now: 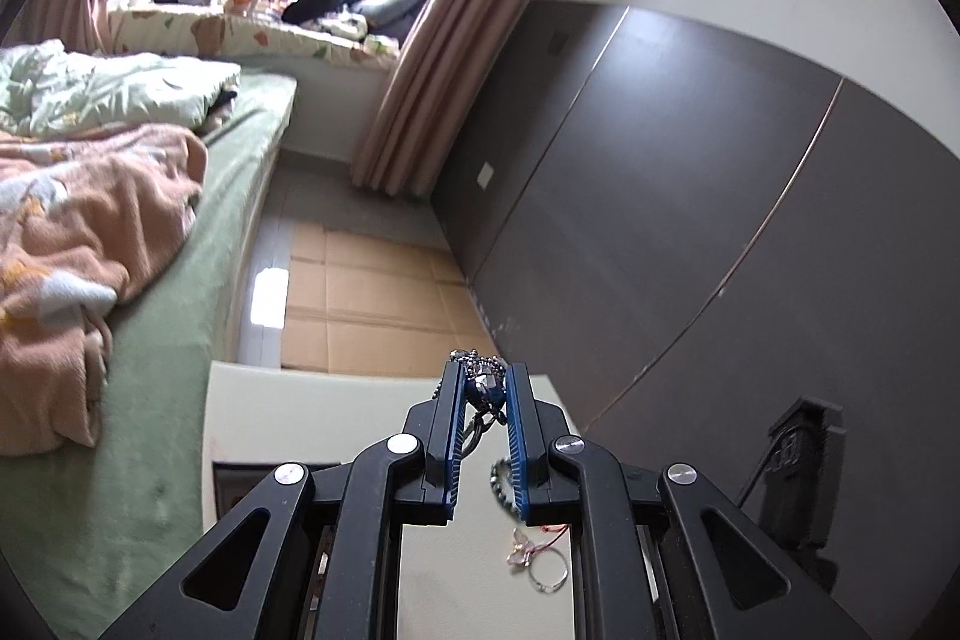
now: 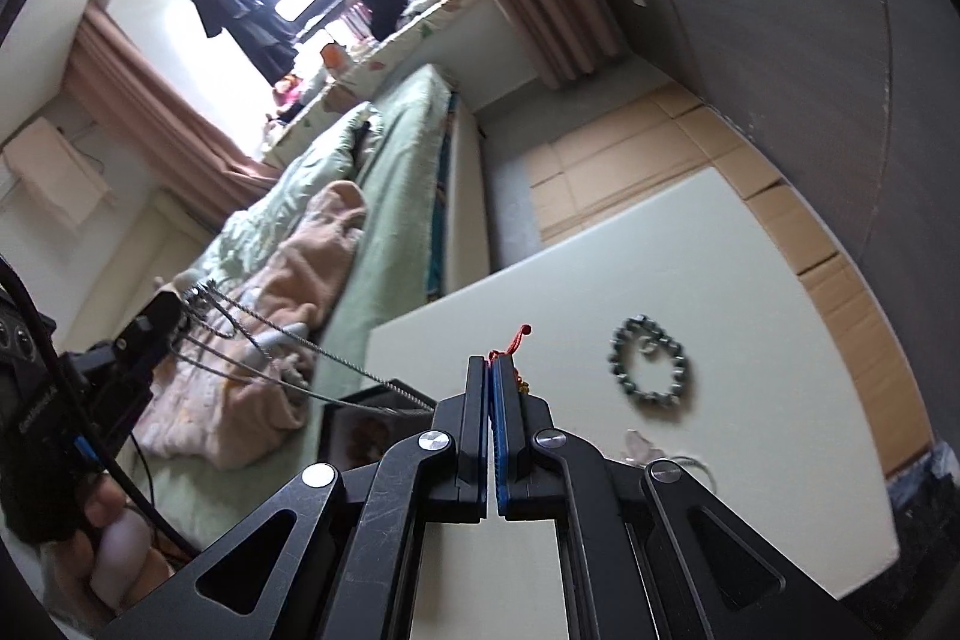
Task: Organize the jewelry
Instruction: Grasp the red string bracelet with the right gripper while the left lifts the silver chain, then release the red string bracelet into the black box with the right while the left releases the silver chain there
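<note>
- Grippers, two. We hold one in each hand above a cream-white table (image 2: 690, 244).
- Left gripper (image 1: 485, 388): jaws narrowed onto a bunched silver chain necklace (image 1: 480, 370) with faceted stones, pinched between the blue pads near the fingertips. In the right wrist view the same gripper (image 2: 162, 316) appears at far left, off the table's left edge and over the bed (image 2: 384, 172), with several strands of chain (image 2: 336, 358) strung from it toward the right gripper.
- Right gripper (image 2: 489, 370): jaws pressed together on a red cord (image 2: 510, 343), whose looped end pokes out above the fingertips. We cannot tell where the chain strands end behind its left finger.
- Bead bracelets, one: a ring of dark green beads (image 2: 648, 364) lying flat on the table, right of the right gripper's tips and apart from them.
- Rings, one: a thin silver ring (image 1: 549, 571) on the table below the left gripper's fingers, touching a pale pink butterfly-shaped piece (image 1: 521, 550).
- Dark boxes, one (image 2: 360, 424), at the table's left edge, partly hidden behind the right gripper.
</note>
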{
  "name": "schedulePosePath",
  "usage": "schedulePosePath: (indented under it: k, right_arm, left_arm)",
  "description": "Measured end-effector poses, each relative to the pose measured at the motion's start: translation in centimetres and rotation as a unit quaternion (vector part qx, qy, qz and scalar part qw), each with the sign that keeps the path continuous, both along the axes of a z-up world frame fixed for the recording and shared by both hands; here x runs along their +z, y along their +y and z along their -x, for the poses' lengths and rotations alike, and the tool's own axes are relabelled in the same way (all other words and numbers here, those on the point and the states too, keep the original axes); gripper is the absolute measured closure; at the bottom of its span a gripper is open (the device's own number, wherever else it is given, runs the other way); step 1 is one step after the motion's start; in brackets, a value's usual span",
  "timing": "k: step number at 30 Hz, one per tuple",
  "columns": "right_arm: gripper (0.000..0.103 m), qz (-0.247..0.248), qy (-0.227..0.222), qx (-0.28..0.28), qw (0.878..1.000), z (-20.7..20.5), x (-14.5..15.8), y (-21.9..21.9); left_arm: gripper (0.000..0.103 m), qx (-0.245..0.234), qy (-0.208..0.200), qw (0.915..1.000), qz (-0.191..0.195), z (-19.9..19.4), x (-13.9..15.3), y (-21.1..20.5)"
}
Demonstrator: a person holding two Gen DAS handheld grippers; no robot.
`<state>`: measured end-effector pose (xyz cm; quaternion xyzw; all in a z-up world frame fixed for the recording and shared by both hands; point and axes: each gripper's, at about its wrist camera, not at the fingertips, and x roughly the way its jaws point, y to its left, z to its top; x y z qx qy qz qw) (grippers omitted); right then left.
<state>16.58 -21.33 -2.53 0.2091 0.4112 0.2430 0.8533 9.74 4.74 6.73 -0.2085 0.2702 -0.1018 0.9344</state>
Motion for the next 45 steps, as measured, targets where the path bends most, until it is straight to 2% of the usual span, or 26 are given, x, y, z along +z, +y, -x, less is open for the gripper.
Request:
schedulePosePath:
  k: [11, 16, 24, 30, 31, 32, 33, 35, 45]
  right_arm:
    - [0.100, -0.077, -0.041, 0.058, 0.994, 1.4, 2.2, 4.3]
    - [0.100, -0.101, -0.056, 0.087, 0.989, 2.0, 3.0, 6.5]
    - [0.100, -0.096, -0.026, 0.123, 0.987, 1.1, 1.0, 10.9]
    - [0.099, -0.098, 0.023, 0.152, 0.983, 0.2, -2.6, 15.0]
    - [0.097, -0.085, 0.039, 0.157, 0.983, -0.1, -3.3, 16.0]
    - [0.086, -0.073, 0.053, 0.160, 0.983, -0.3, -3.9, 16.4]
    - [0.066, -0.062, 0.064, 0.162, 0.983, -0.4, -4.5, 16.8]
    - [0.048, -0.052, 0.062, 0.147, 0.986, -0.4, -4.8, 16.4]
    - [0.046, -0.032, 0.045, 0.095, 0.994, -0.5, -3.4, 11.6]
  left_arm:
    - [0.090, 0.020, -0.084, 0.9961, 0.021, 3.7, 5.7, 2.6]
    - [0.090, 0.029, -0.107, 0.9934, 0.027, 5.1, 7.1, 3.7]
    - [0.090, 0.050, -0.098, 0.9935, 0.031, 5.4, 6.5, 5.9]
    - [0.090, 0.063, -0.084, 0.9937, 0.038, 5.3, 5.8, 7.3]
    - [0.090, 0.064, -0.083, 0.9938, 0.039, 5.2, 5.7, 7.5]
    - [0.090, 0.066, -0.080, 0.9939, 0.039, 5.2, 5.5, 7.6]
    - [0.090, 0.067, -0.078, 0.9939, 0.039, 5.2, 5.5, 7.7]
    - [0.090, 0.068, -0.073, 0.9942, 0.040, 5.2, 5.2, 7.9]
    - [0.090, 0.051, -0.050, 0.9970, 0.029, 4.5, 4.1, 7.2]
